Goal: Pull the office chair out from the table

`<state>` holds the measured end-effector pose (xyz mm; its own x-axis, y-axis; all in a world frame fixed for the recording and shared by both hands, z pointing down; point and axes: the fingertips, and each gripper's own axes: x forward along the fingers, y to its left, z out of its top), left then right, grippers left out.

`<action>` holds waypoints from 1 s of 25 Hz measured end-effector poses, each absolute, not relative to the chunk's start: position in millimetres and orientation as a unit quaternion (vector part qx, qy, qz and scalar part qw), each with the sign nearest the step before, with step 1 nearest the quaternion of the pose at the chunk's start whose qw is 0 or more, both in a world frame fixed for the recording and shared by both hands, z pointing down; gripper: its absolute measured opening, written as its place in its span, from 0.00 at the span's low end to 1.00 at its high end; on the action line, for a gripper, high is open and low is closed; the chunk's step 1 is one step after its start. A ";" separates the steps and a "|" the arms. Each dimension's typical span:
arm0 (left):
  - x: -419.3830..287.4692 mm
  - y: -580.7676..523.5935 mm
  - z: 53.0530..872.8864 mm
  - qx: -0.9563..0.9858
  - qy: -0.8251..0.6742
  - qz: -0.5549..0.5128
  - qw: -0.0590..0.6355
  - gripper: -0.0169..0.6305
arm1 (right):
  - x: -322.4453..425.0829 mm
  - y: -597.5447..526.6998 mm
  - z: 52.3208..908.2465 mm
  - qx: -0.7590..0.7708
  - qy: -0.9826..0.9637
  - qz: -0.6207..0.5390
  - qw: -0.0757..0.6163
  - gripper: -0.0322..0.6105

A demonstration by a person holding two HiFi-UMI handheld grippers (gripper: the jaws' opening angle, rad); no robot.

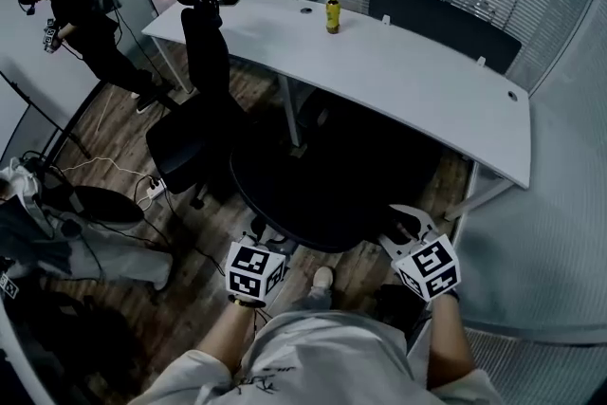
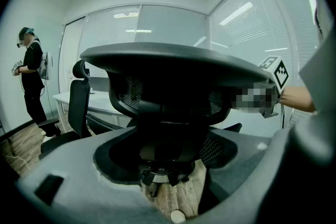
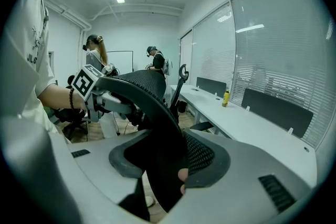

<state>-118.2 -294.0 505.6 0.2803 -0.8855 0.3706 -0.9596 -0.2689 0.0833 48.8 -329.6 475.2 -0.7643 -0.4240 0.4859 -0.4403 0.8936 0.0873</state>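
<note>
Gripping the office chair (image 1: 322, 190) by its backrest, in front of the table (image 1: 408, 76).
Pinching its mesh edges with left claw (image 1: 258, 237) and right claw (image 1: 410, 225), on the side away from the table.

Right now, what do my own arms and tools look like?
The left tool and right tool have broad pale grey jaws with dark inner lining, each carrying a white cube printed with black square markers. Forearms are bare below a light short-sleeved T-shirt with dark print; a dark beaded bracelet circles the left wrist.
</note>
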 end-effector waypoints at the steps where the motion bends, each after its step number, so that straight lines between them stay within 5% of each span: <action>1: -118.1 -289.3 505.1 0.786 -0.587 0.126 0.146 0.53 | 48.8 -325.5 474.5 0.229 -0.940 0.014 0.254 0.30; 25: -133.2 -176.8 503.3 0.775 -0.603 0.117 0.148 0.53 | 33.5 -218.7 472.9 0.214 -0.947 0.011 0.240 0.30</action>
<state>-133.2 -176.8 503.3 0.2462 -0.8998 0.3601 -0.9692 -0.2296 0.0888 33.5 -218.7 472.9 -0.7938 -0.3994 0.4587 -0.4099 0.9085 0.0818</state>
